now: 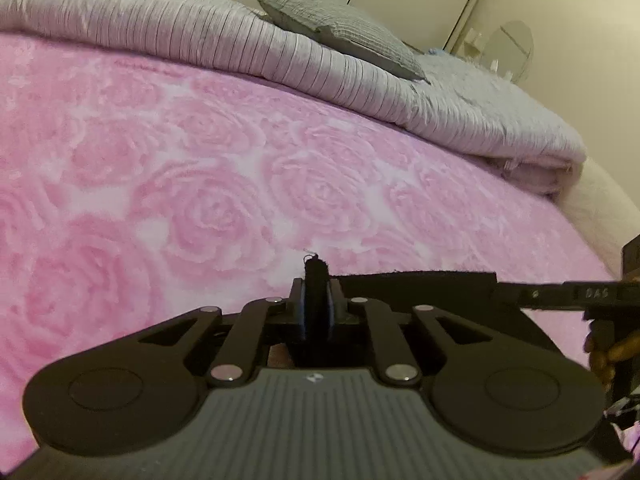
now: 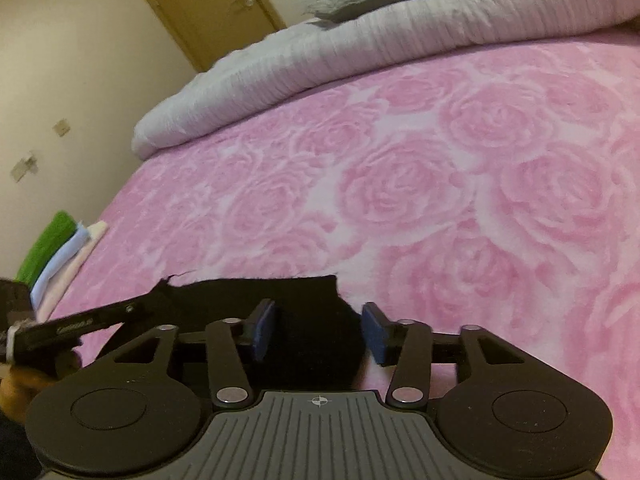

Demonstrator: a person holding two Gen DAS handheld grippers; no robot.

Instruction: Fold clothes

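Note:
A black garment point(image 2: 256, 288) lies on the pink rose blanket point(image 2: 440, 184) near the bed's front edge. In the left wrist view my left gripper point(image 1: 317, 308) is shut on a bunched fold of the black garment point(image 1: 416, 280), which sticks up between the blue pads and stretches right in a taut strip. In the right wrist view my right gripper point(image 2: 320, 328) stands open, its blue pads wide apart with the dark cloth lying between them and not pinched. The left gripper's finger point(image 2: 72, 328) shows at the left edge there, holding the cloth's far corner.
A rumpled lilac-grey duvet point(image 1: 240, 48) with a grey pillow point(image 1: 340, 36) lies across the back of the bed. A folded stack of green, blue and white clothes point(image 2: 60, 248) sits at the bed's left edge. A wall and door point(image 2: 208, 8) stand beyond.

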